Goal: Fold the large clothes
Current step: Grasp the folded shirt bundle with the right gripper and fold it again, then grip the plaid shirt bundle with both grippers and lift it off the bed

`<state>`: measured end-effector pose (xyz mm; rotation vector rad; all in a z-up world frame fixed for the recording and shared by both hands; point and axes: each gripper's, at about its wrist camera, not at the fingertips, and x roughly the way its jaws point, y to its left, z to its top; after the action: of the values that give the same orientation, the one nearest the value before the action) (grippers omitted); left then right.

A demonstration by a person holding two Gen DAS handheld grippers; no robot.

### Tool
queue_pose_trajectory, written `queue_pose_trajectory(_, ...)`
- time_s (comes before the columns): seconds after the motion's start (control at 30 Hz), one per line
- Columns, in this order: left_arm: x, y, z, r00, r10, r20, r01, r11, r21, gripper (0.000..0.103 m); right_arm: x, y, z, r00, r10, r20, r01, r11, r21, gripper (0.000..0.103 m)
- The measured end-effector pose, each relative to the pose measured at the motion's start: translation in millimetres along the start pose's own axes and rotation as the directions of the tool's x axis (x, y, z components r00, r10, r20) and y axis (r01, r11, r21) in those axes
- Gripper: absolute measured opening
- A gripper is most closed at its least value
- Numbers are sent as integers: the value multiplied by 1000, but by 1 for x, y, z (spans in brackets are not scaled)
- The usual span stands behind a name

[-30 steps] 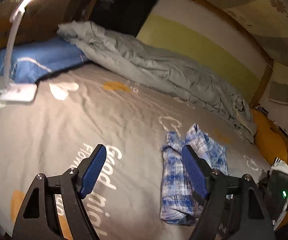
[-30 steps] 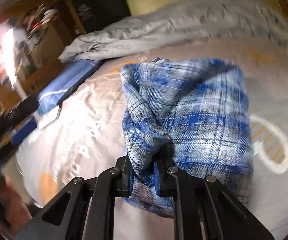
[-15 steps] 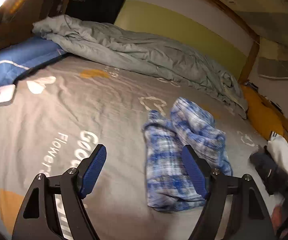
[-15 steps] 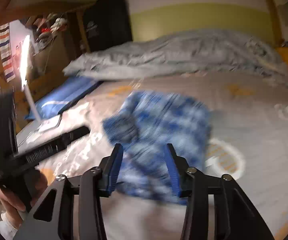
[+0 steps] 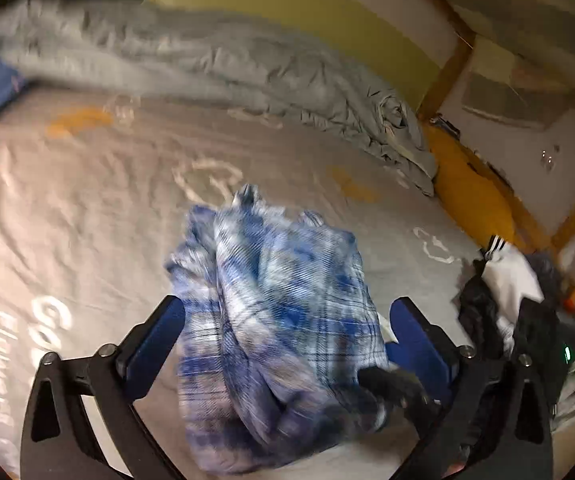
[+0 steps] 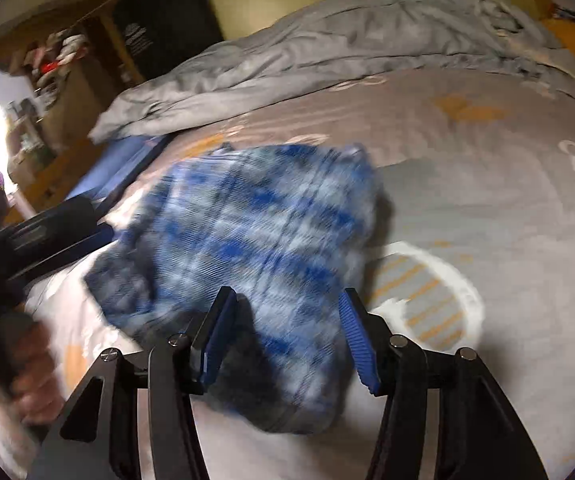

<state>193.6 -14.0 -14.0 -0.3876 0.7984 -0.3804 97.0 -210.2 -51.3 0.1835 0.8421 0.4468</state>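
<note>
Both grippers have swung in on the plaid shirt (image 5: pixel 271 320) since a moment ago; the right one, which was clamped on the cloth a second back, has let go and now sits wide apart.

Starting at the left: the left gripper (image 5: pixel 283 340) has its blue pads spread, straddling the bundle, nothing pinched. The shirt lies bunched and roughly folded on the grey bedsheet (image 5: pixel 87 208), blurred with motion. Over to the right, the right gripper (image 6: pixel 287 336) is also spread, hovering at the near edge of the shirt (image 6: pixel 247 232); whether a pad touches cloth, I cannot tell. Far right of the left view, a heap of dark and white clothes (image 5: pixel 503 288) sits near the bed's edge.

The risk, as I judge it: close on that lumpy roll and either gripper grabs several layers at once, dragging the fold open. A fast sweep could also shove the bundle toward the heap of clothes.
</note>
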Motion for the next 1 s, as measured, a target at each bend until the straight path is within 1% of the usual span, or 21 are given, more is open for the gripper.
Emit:
queue_pose_trajectory(0.07, 11, 15, -1, 999, -17, -27, 15, 997, -71, 77, -1, 2, -3, 1000, 11, -5, -11, 1000, -8, 57)
queue_pose_trajectory(0.13, 16, 23, -8, 998, -51, -42, 48, 996, -74, 12, -1, 5, -7, 1000, 22, -16, -22, 1000, -15, 57)
queue_pose_trajectory(0.17, 17, 21, -10, 995, -78, -60, 76, 996, -41, 11, 3, 9, -8, 1000, 20, -14, -20, 1000, -24, 57)
queue_pose_trajectory(0.2, 8, 18, -12, 996, -84, -37, 83, 997, -6, 11, 5, 13, -10, 1000, 13, -15, -14, 999, -38, 57)
queue_pose_trajectory(0.3, -34, 12, -16, 985, -163, 61, 164, 986, -12, 10, -4, 13, -9, 1000, -1, 19, 2, 999, -38, 57)
queue_pose_trajectory(0.33, -45, 8, -18, 985, -153, 79, 153, 988, 4, 10, -10, 10, -9, 999, 5, 45, -4, 1000, -18, 57)
queue_pose_trajectory(0.4, -58, 3, -25, 994, -55, 94, 52, 998, 39, 11, -19, 12, -7, 996, -29, 81, 31, 999, -24, 57)
queue_pose_trajectory(0.43, -57, 4, -28, 996, -6, 91, 3, 999, 37, 11, -21, 14, -6, 993, -67, 94, 71, 997, -41, 57)
queue_pose_trajectory(0.5, -45, 20, -35, 994, 89, 58, -88, 996, -9, 13, -18, 16, -6, 992, -92, 88, 97, 994, -57, 57)
queue_pose_trajectory(0.57, -23, 38, -42, 991, 133, -11, -133, 989, -70, 17, -9, 15, -8, 996, -75, 46, 76, 996, -40, 57)
queue_pose_trajectory(0.6, -11, 42, -44, 989, 147, -28, -149, 987, -65, 20, -4, 14, -9, 997, -74, 28, 75, 997, -27, 57)
queue_pose_trajectory(0.63, 1, 41, -46, 982, 185, -33, -186, 982, -18, 27, 0, 14, -10, 996, -88, 20, 89, 996, -23, 57)
queue_pose_trajectory(0.67, 10, 37, -46, 972, 235, -30, -234, 972, 31, 30, 2, 13, -10, 995, -102, 18, 102, 994, -24, 57)
queue_pose_trajectory(0.7, 13, 35, -47, 965, 260, -21, -259, 965, 45, 32, 5, 12, -10, 993, -118, 18, 118, 993, -27, 57)
queue_pose_trajectory(0.77, 10, 33, -48, 963, 268, -14, -267, 963, 15, 37, 8, 12, -11, 988, -155, 17, 155, 987, -37, 57)
queue_pose_trajectory(0.8, 9, 35, -49, 961, 275, -15, -275, 961, -2, 47, 8, 11, -11, 984, -179, 19, 180, 983, -43, 58)
queue_pose_trajectory(0.83, 6, 39, -50, 959, 283, -16, -283, 959, -25, 55, 8, 11, -13, 972, -232, 30, 233, 971, -51, 58)
queue_pose_trajectory(0.9, 2, 47, -50, 970, 243, -24, -245, 967, -73, 55, 7, 12, -12, 950, -307, 55, 310, 948, -72, 58)
queue_pose_trajectory(0.93, 0, 51, -50, 975, 222, -27, -223, 970, -93, 56, 6, 12, -10, 953, -298, 56, 302, 950, -75, 58)
queue_pose_trajectory(0.97, 0, 54, -48, 977, 210, -33, -213, 971, -108, 57, 5, 10, -6, 963, -263, 52, 267, 962, -65, 58)
queue_pose_trajectory(1.0, 1, 58, -45, 978, 203, -42, -206, 971, -121, 58, 4, 7, 2, 979, -198, 45, 200, 979, -42, 58)
